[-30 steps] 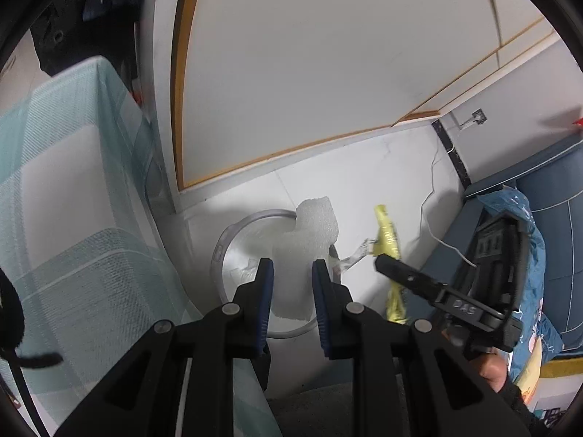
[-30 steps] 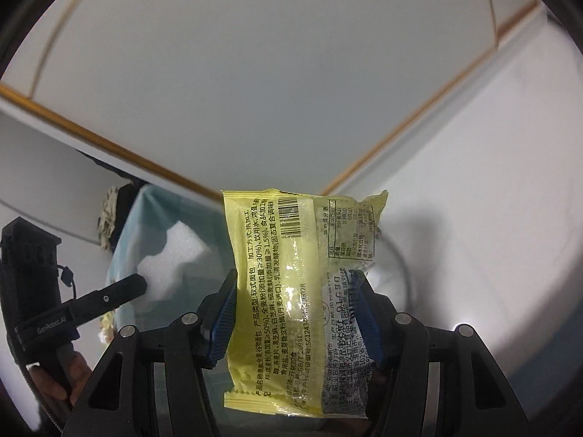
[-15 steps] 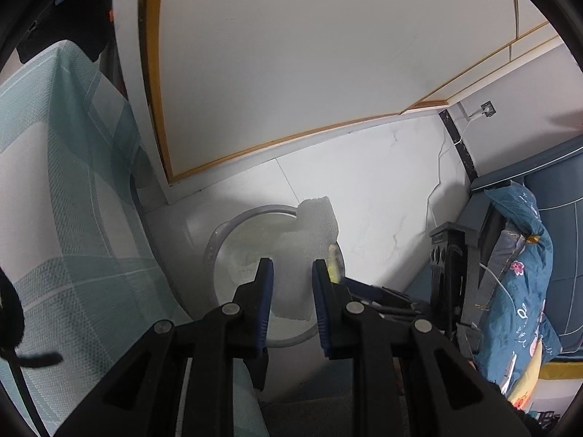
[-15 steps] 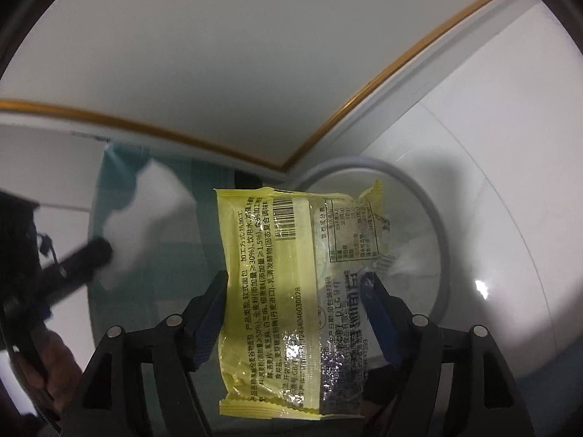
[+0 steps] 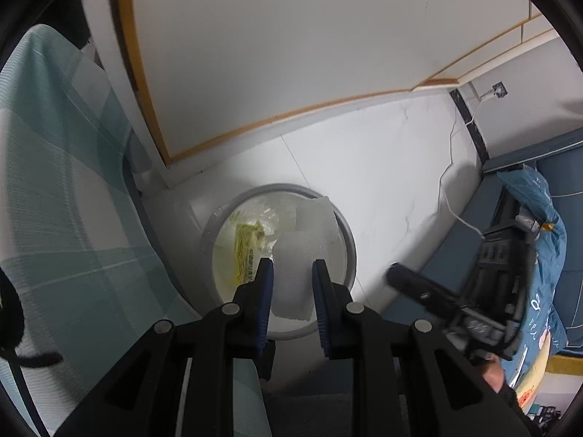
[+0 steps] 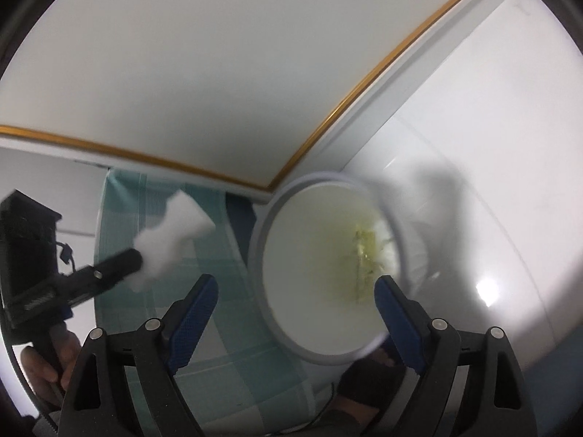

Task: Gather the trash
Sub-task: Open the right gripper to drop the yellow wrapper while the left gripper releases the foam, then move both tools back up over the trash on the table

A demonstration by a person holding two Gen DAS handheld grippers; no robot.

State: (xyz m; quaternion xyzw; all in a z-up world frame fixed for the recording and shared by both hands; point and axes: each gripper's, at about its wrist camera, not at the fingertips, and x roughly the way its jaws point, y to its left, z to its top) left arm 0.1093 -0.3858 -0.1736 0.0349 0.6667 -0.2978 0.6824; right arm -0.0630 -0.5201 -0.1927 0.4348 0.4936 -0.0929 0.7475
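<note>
Yellow wrapper [image 5: 247, 251] dropped into bin [image 5: 349, 240], print unreadable, right gripper [image 6: 295, 291] just opened empty, left gripper [image 5: 291, 284] pinching white foam [image 5: 309, 247].

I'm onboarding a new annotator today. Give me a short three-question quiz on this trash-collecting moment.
1. True or false: the right gripper holds the yellow wrapper.
2. Which piece is in the left gripper? A) white foam piece B) yellow wrapper C) nothing
3. Fill in: the wrapper lies inside the round ____.

Key: 1 false, its jaws have just been opening and are empty; 2 A; 3 bin.
</note>
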